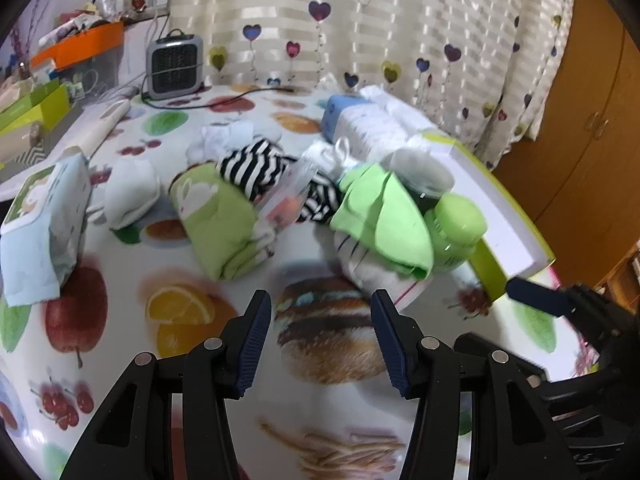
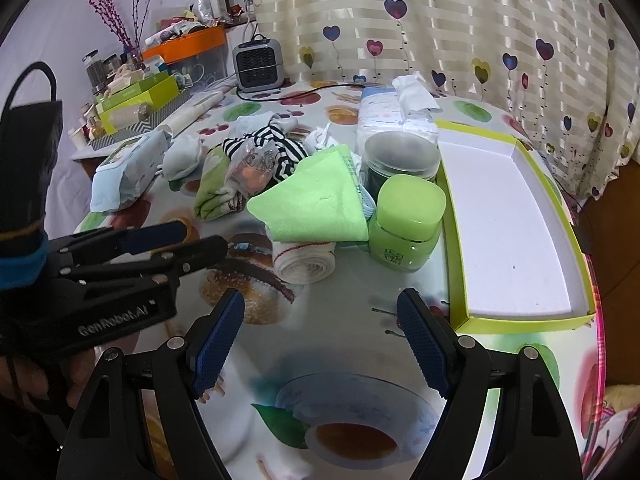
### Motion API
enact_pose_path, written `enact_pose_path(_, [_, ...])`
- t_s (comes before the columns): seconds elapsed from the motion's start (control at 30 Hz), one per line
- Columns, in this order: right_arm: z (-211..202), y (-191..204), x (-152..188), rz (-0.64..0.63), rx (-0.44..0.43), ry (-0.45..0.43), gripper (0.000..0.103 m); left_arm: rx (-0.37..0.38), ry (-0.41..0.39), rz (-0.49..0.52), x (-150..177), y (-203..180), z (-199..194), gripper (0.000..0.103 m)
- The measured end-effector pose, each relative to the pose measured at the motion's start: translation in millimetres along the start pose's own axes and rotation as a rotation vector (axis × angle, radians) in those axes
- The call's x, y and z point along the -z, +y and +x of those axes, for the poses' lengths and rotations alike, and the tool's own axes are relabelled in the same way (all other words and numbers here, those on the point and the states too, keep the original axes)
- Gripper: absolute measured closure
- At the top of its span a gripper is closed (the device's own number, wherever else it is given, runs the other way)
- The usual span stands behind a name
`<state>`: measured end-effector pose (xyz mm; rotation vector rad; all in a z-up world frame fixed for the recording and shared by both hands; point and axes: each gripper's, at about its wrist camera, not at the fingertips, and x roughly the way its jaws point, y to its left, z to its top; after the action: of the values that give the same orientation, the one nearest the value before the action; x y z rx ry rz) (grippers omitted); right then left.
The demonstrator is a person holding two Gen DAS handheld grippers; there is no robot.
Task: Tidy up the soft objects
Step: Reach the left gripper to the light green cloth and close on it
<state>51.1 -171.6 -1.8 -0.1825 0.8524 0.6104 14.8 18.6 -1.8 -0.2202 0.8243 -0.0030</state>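
2 green cloths [image 2: 316, 208], 1 box [image 2: 516, 216]

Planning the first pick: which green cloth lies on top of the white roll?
The plain light-green cloth, draped over the white roll beside the green jar. The other green towel lies on the table, left.

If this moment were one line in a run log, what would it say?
left hand-held gripper: open, empty | right hand-held gripper: open, empty | green cloth: on rolled towel | tray: holds nothing
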Motion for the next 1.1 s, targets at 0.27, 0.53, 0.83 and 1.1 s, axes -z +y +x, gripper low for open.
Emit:
enact_pose_path(0.27, [0.4,-9.3,-0.7,0.015,0.006,-0.007,0.024,0.046,-0.028,0.042,-22.2,-14.4,4.4,0.052])
enact_pose_path(0.53, [1.3,-23.5,1.8,0.042,0.011,-0.005,0.024,0.075,0.022,0.089,-39.1,-30.4,38.6,0.052])
enact_pose_path(0.83, [6.4,-39.4,2.6,0.077,0.01,0.001,0.024,0.069,0.055,0.125,-50.0,-38.9,69.4,0.052])
enact_pose_path(1.1, [8.7,-42.4,3.6,0.085,0.011,0.008,0.024,0.091,0.031,0.122,-55.3,-34.7,68.0,0.082])
